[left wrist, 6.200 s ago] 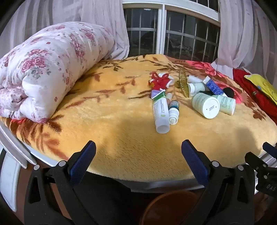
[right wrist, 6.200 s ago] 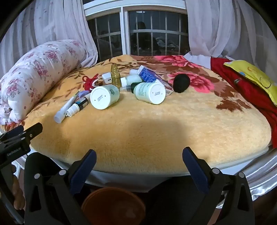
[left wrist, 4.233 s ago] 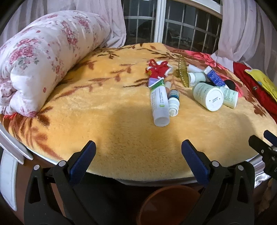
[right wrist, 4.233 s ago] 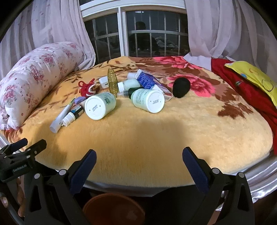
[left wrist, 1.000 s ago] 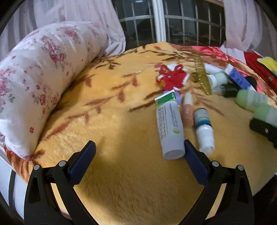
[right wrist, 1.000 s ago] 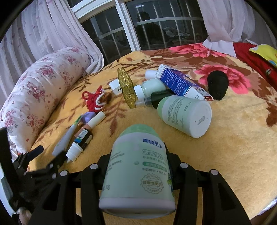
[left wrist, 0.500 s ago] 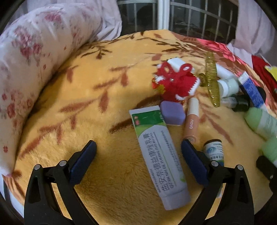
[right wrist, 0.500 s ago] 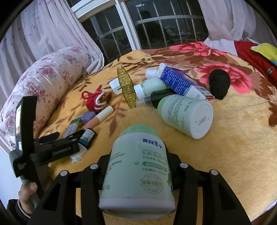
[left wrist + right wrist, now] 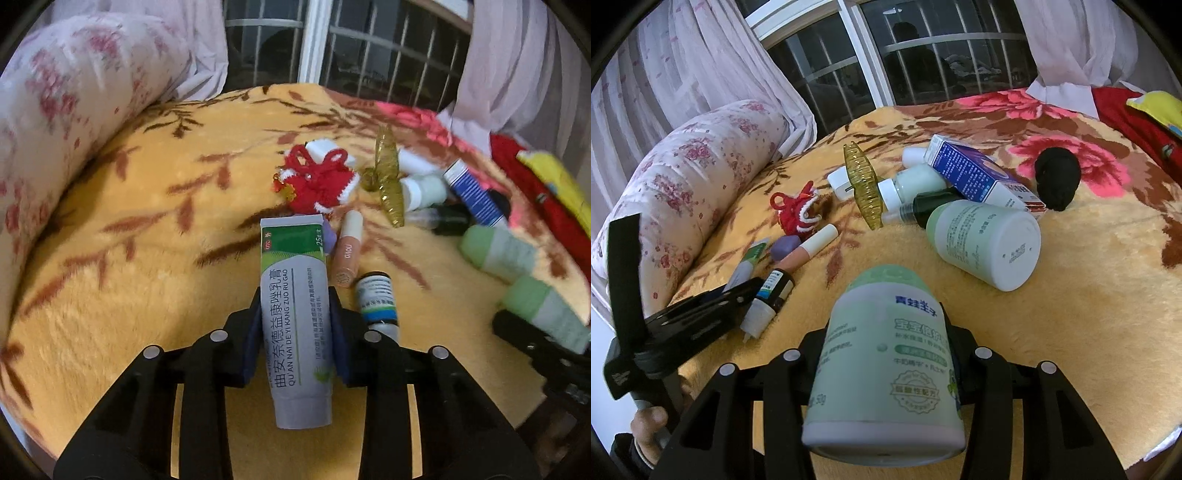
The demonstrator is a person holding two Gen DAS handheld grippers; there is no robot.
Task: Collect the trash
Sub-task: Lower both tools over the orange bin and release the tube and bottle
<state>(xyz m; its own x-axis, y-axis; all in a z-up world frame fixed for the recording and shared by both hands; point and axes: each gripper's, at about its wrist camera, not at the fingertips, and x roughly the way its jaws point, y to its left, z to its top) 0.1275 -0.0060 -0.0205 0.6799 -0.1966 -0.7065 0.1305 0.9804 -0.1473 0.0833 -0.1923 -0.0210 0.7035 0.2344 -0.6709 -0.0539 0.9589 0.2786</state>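
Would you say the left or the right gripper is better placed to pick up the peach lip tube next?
Neither is free yet: the left gripper is shut on the ointment tube, the right gripper on a green jar. Once emptied, probably the left, since the peach lip tube lies just beyond it.

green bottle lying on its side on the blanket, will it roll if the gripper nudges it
The green bottle is a round cylinder lying sideways, so it would probably roll. The plush blanket should slow it. The blue box and dark bottle close behind would likely stop it going back.
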